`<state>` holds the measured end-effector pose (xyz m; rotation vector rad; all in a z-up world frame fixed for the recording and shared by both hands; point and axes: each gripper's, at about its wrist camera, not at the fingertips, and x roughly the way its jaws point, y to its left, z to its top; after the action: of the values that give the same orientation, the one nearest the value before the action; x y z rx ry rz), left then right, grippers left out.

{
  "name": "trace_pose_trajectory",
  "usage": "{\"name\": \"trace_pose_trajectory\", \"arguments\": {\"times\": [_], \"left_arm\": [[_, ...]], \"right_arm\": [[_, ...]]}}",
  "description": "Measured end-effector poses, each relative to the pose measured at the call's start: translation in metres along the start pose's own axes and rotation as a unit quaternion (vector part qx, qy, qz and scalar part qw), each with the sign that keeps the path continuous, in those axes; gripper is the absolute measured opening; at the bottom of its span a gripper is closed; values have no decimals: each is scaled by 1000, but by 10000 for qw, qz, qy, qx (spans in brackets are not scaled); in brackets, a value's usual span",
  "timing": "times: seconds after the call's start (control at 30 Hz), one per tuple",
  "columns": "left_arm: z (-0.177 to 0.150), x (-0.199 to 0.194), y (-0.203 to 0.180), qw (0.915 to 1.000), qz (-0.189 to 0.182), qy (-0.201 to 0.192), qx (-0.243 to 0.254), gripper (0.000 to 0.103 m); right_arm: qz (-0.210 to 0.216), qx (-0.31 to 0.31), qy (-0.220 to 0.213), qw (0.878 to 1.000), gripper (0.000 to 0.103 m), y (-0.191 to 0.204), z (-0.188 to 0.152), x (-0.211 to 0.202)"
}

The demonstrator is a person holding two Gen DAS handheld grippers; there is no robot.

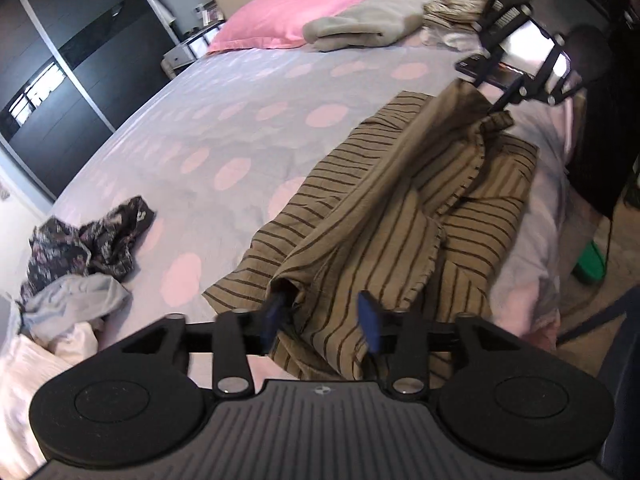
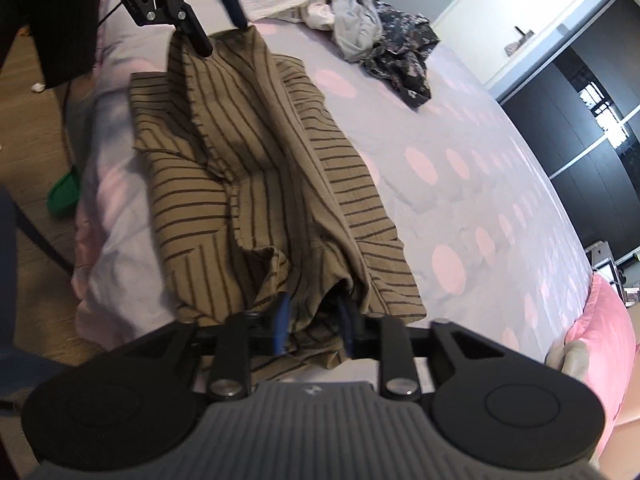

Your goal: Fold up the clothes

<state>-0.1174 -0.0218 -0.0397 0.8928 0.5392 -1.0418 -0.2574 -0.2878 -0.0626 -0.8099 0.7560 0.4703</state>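
Observation:
An olive shirt with dark stripes (image 1: 404, 200) lies rumpled along the near side of the bed; it also shows in the right wrist view (image 2: 248, 168). My left gripper (image 1: 320, 316) is open, its blue fingers (image 1: 370, 318) apart over one end of the shirt, cloth bunched around the left finger. In the right wrist view it (image 2: 212, 20) sits at the far end of the shirt. My right gripper (image 2: 314, 320) is open with cloth gathered between its fingers at the other end. In the left wrist view it (image 1: 492, 92) touches the raised far end.
The bed (image 1: 224, 120) has a lilac cover with pink dots. A dark floral garment (image 1: 88, 240), pale blue and white clothes (image 1: 76, 300) lie at one end. A pink pillow (image 1: 280, 16), grey garment (image 1: 360, 24) lie by the headboard. A green slipper (image 2: 64, 192) is on the floor.

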Motion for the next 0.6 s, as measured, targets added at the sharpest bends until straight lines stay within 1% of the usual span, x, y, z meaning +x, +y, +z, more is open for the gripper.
{"name": "trace_pose_trajectory", "arguments": {"times": [0.1, 0.2, 0.23, 0.27, 0.3, 0.33, 0.43, 0.57, 0.6], "left_arm": [[1, -11, -4, 9994, 3, 65, 353, 44], [7, -19, -3, 9985, -4, 1, 551, 46], [11, -20, 0, 9984, -41, -13, 561, 47], [15, -19, 2, 9982, -80, -16, 591, 47], [19, -18, 4, 9980, -118, -18, 621, 47], [23, -17, 5, 9977, -158, -20, 652, 48], [34, -5, 9, 9958, -441, 156, 784, 61], [38, 19, 11, 9922, -662, 380, 984, 61], [38, 25, 12, 9910, -771, 452, 997, 61]], "right_arm": [[123, -107, 40, 9999, 34, -2, 3, -12], [282, -10, 16, 9996, 40, -11, 11, -23], [347, 57, 2, 9994, 43, -15, 15, -25], [415, 113, -8, 9991, 52, -19, 19, -26], [470, 138, -3, 9988, 57, -22, 23, -24], [526, 162, 2, 9985, 57, -25, 28, -23], [677, 193, 75, 9975, 57, -32, 39, -13], [950, 144, 294, 9949, 57, -40, 46, 11], [1023, 131, 353, 9940, 57, -42, 47, 16]]}}
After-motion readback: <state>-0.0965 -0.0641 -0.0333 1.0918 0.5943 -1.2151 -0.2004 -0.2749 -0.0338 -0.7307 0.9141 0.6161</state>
